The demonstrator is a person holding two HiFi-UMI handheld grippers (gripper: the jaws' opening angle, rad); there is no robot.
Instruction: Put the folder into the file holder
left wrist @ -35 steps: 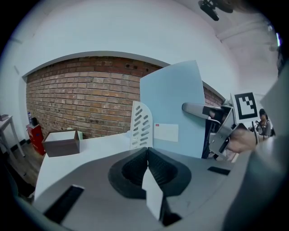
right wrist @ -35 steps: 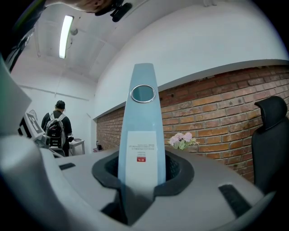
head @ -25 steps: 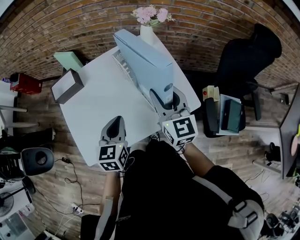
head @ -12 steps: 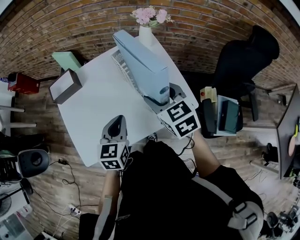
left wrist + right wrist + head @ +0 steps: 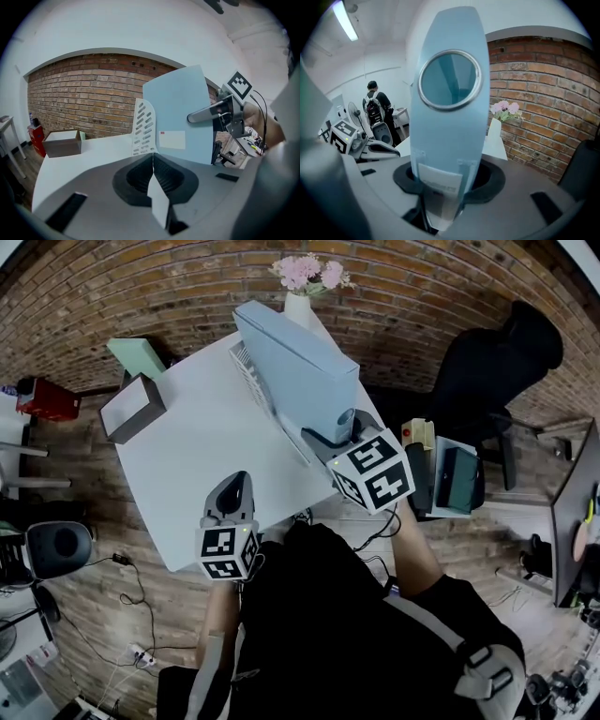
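A white table (image 5: 187, 456) stands with its far corner toward a brick wall (image 5: 84, 93), and most of its left half lies bare. A grey box (image 5: 131, 409) sits at the far left edge with a green box (image 5: 136, 357) just behind it. A white vase of pink flowers (image 5: 305, 282) holds the far corner. Along the right side the light blue folder (image 5: 300, 362) stands on edge, running near to far, right beside the slotted white file holder (image 5: 143, 126) on its left. I cannot tell whether its base sits inside the holder. The right gripper (image 5: 330, 432) pinches the folder's near spine. Its jaws have just been closing, and the spine with its ring hole fills the gap between them. The left gripper (image 5: 234, 482) hangs over the near left edge of the table, well apart from the folder, its jaws pressed together on nothing. Beyond the right edge a black office chair (image 5: 497, 362) and a low stand with dark items (image 5: 445, 474) crowd the floor. Cables (image 5: 141, 587) trail over the floor on the near left.
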